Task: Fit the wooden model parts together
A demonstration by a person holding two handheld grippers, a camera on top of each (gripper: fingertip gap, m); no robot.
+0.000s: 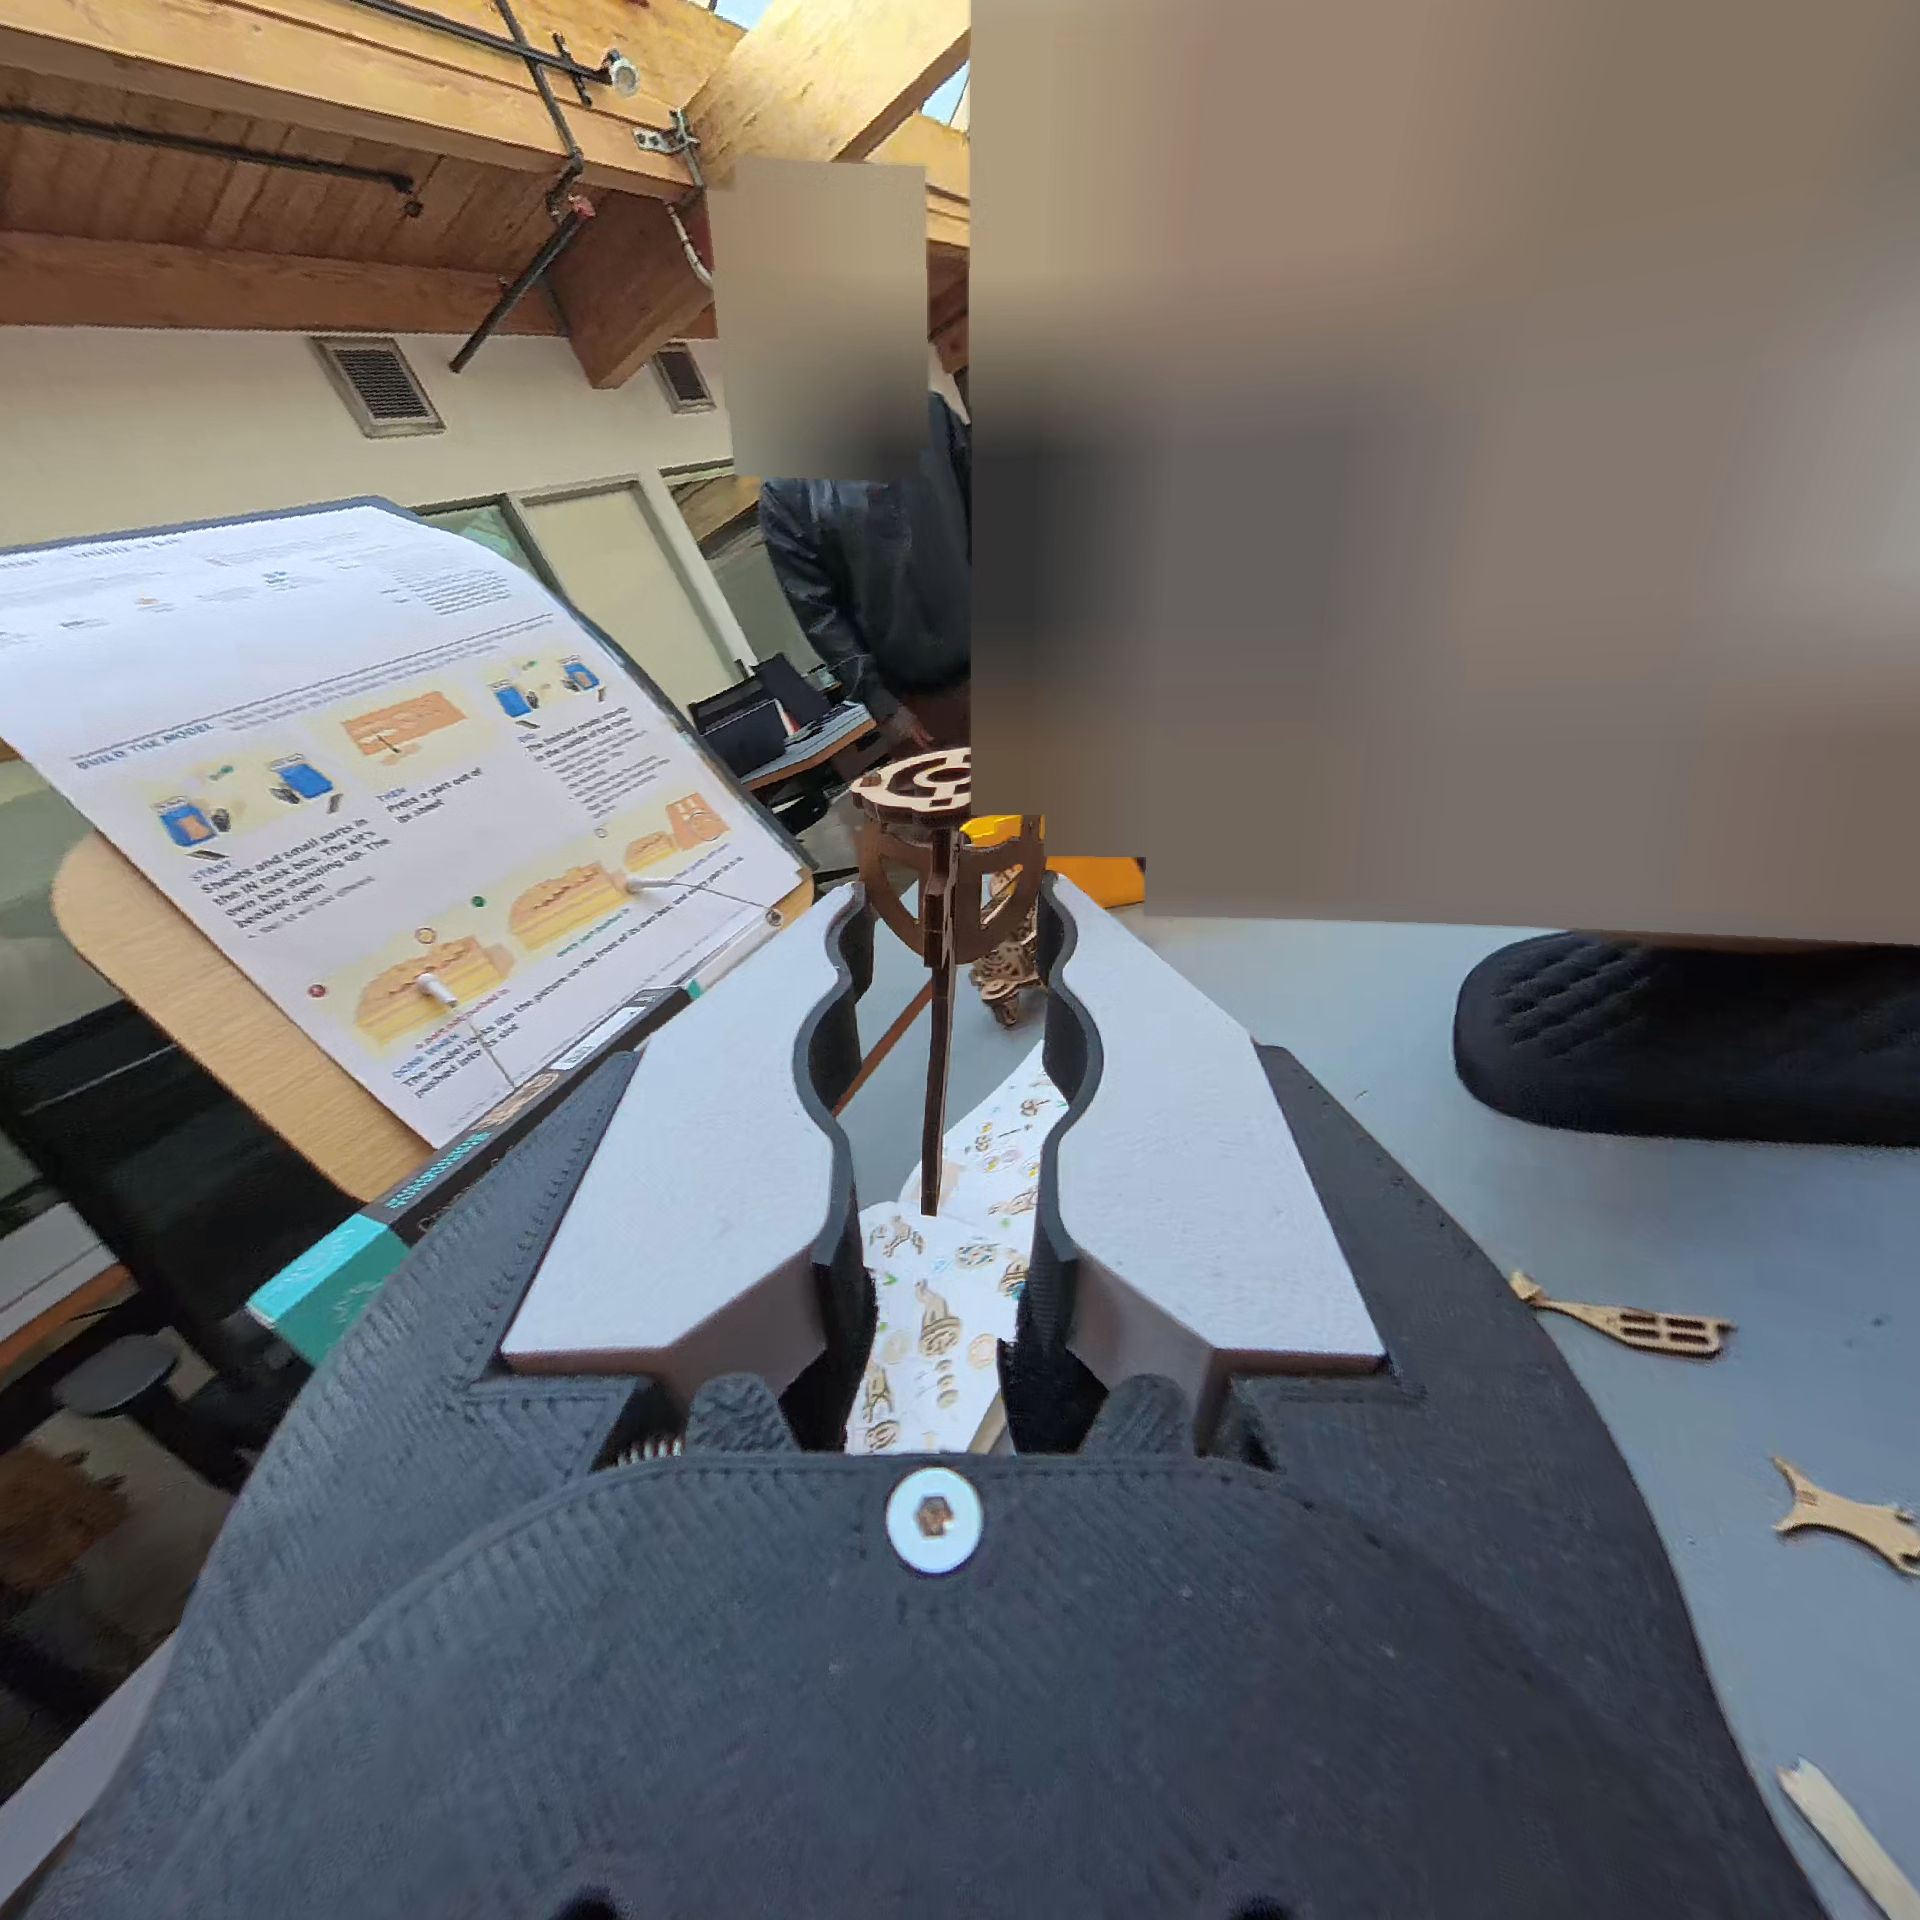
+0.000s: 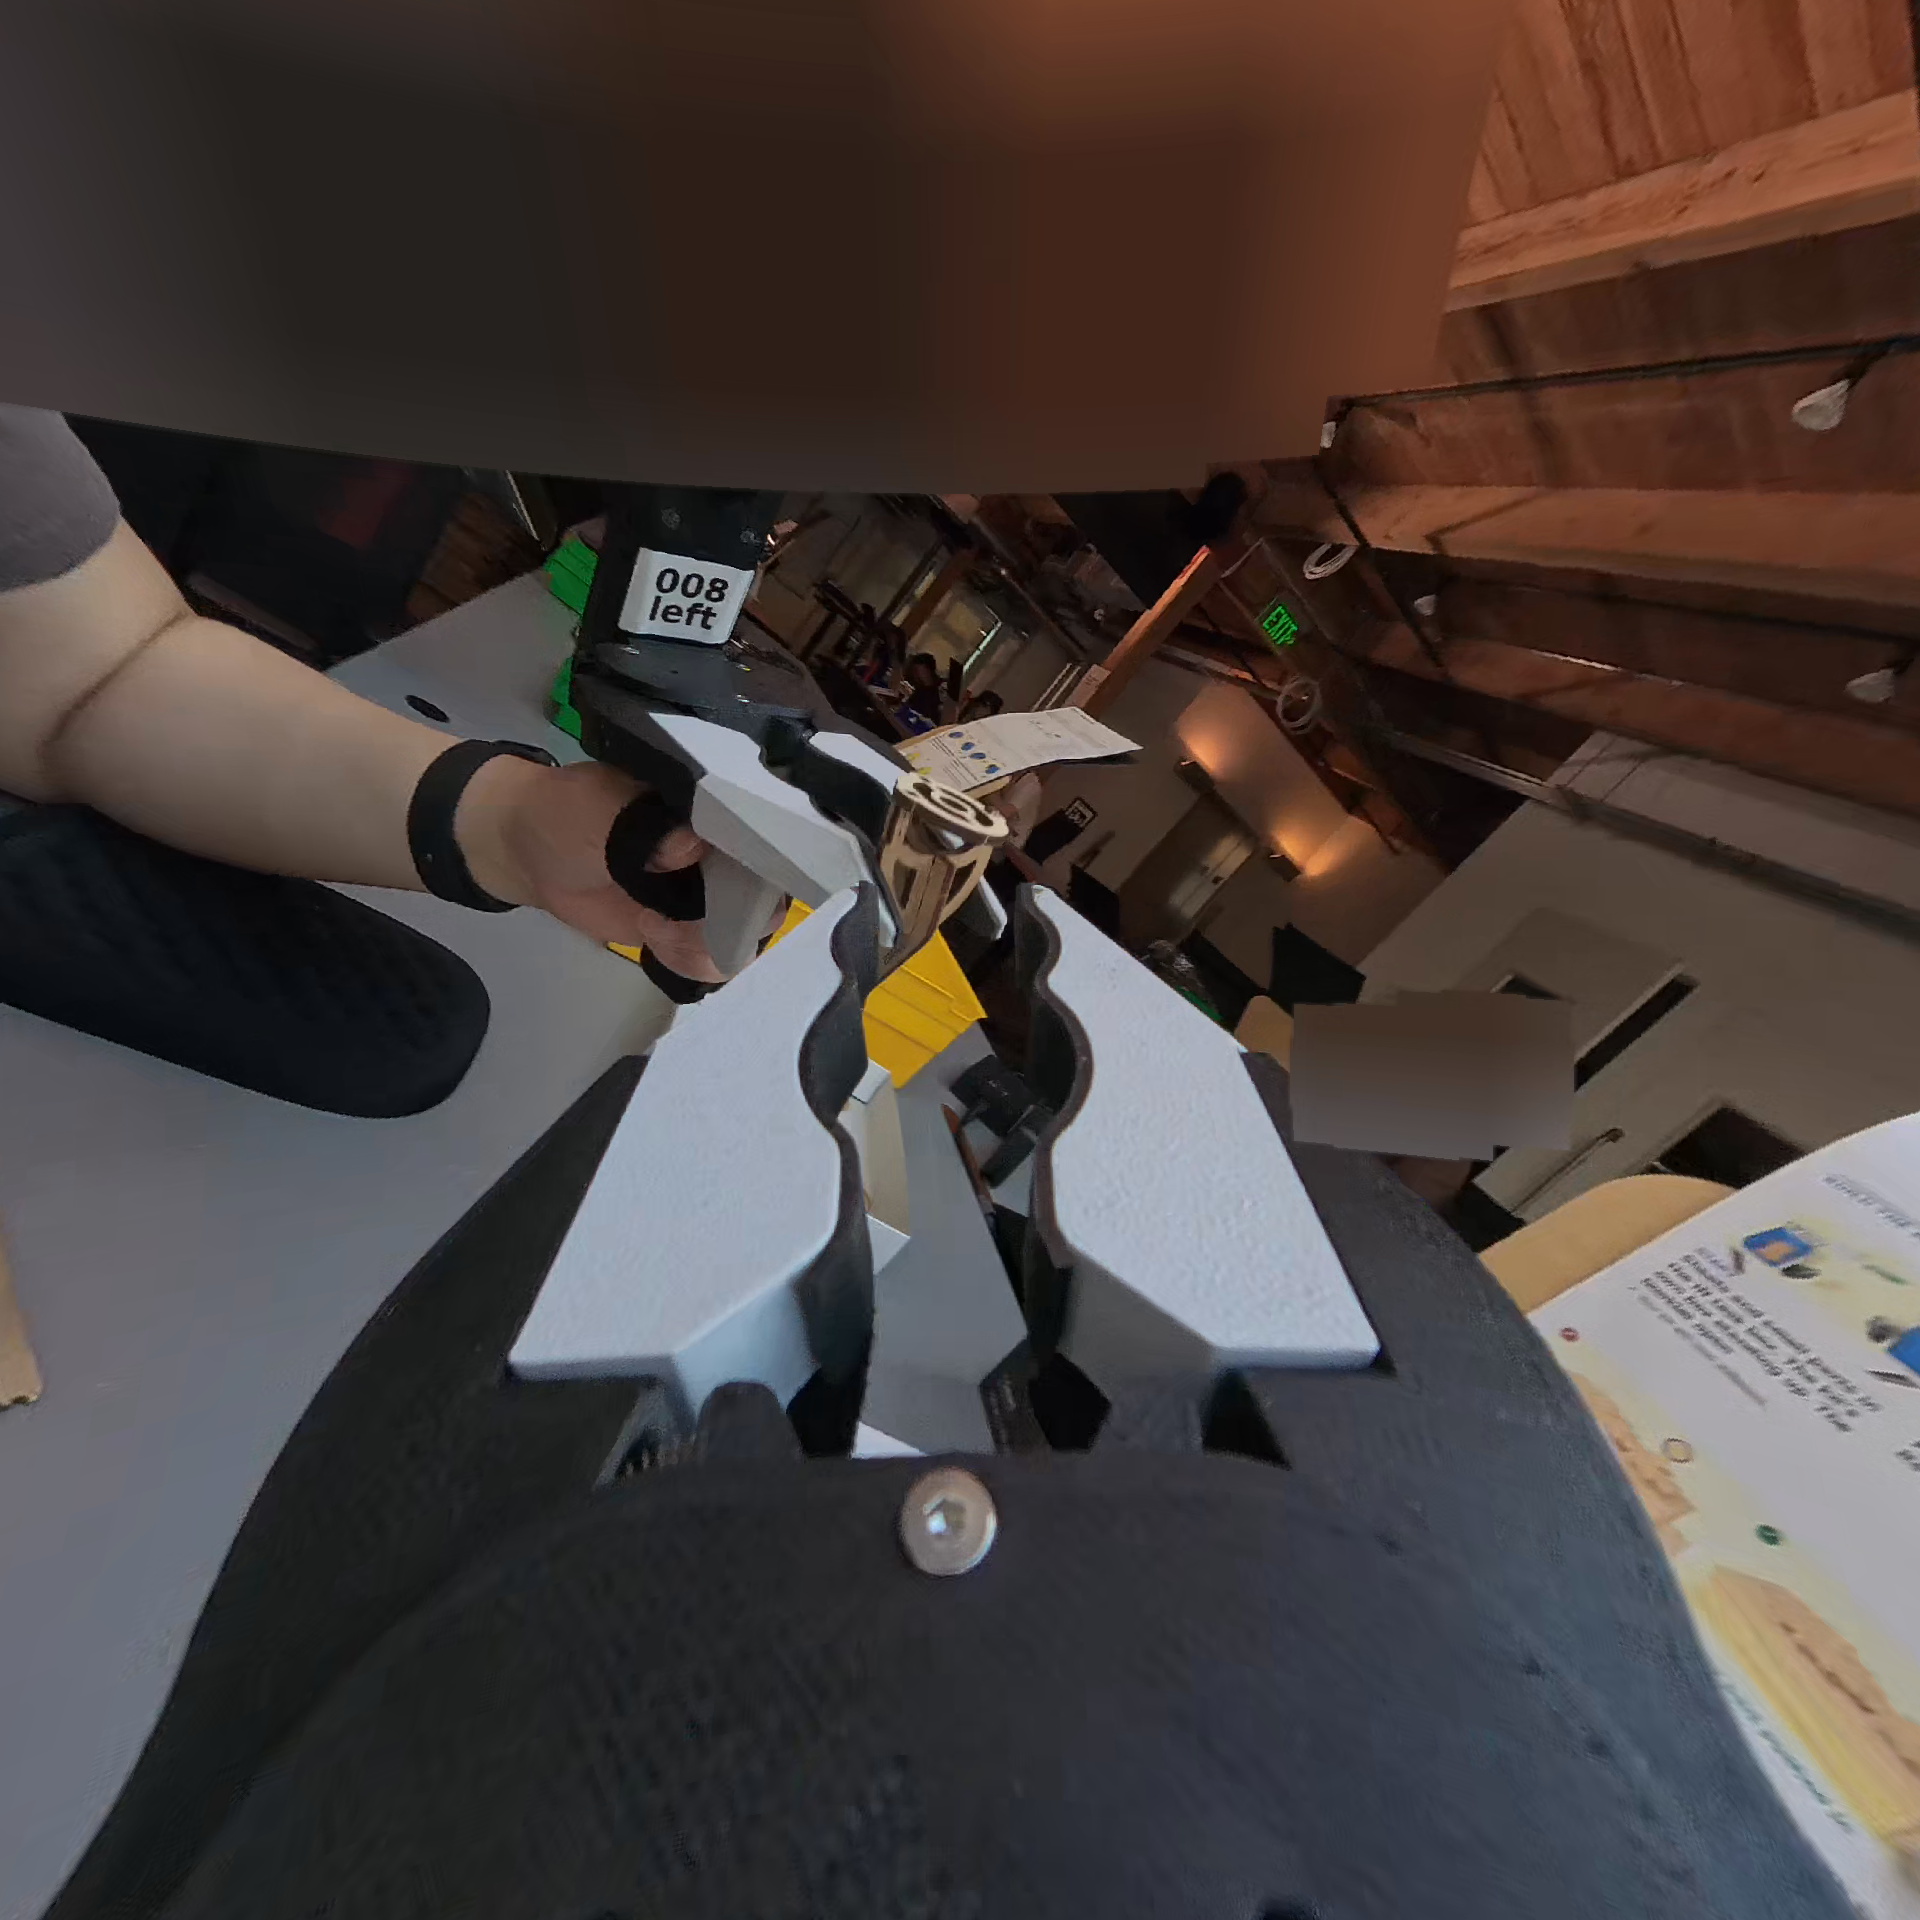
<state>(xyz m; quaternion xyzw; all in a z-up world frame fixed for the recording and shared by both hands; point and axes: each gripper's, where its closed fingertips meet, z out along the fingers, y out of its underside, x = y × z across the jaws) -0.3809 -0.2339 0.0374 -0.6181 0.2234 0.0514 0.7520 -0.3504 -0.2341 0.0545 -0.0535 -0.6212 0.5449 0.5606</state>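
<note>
The wooden model (image 1: 940, 883) is up in the air above the grey worktop (image 1: 1455, 1195), and it is the thing to find everything else by. It has a round flat top with holes cut in it, curved brown ribs under that, and one thin flat stick going down.

The left gripper (image 1: 951, 914) sits around the model. Its jaws are a little apart, and the thin stick runs down the gap between them. I cannot tell if the tips really pinch the ribs. The right gripper (image 2: 940, 920) comes up from below the model. Its jaws are spread, with a gap between them, and they hold nothing. The model is just past their tips.

A printed sheet (image 1: 956, 1299) with small drawings lies on the worktop under the model. Loose flat wooden pieces (image 1: 1631, 1325) lie on the worktop to the right of the model. An open instruction book (image 1: 395, 790) stands to the model's left.

I think the model is very light and stiff, but easy to snap. The ribs and stick are thin. A hard squeeze could crack them. The best place to hold looks like the thick middle where the ribs cross, with a soft grip.
</note>
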